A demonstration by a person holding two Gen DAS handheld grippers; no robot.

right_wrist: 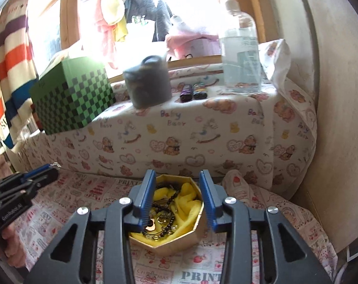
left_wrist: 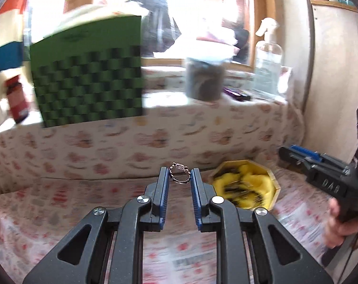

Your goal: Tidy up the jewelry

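My left gripper (left_wrist: 180, 175) is shut on a small ring (left_wrist: 179, 173) with a cat-shaped top, held at the fingertips above the printed cloth. It also shows at the left of the right wrist view (right_wrist: 51, 166). An octagonal gold box (right_wrist: 195, 233) lined with yellow cloth holds dark bead strings and several metal pieces; it shows blurred in the left wrist view (left_wrist: 272, 184) to the right of the ring. My right gripper (right_wrist: 176, 177) is open and empty, its fingers on either side of the box from above.
A raised ledge covered in bear-print cloth (right_wrist: 179, 139) runs behind the box. On it stand a green checkered box (right_wrist: 72, 97), a dark jar (right_wrist: 149, 84), two lighters (right_wrist: 193, 92) and a clear spray bottle (right_wrist: 240, 47). A wall (right_wrist: 333, 94) closes the right side.
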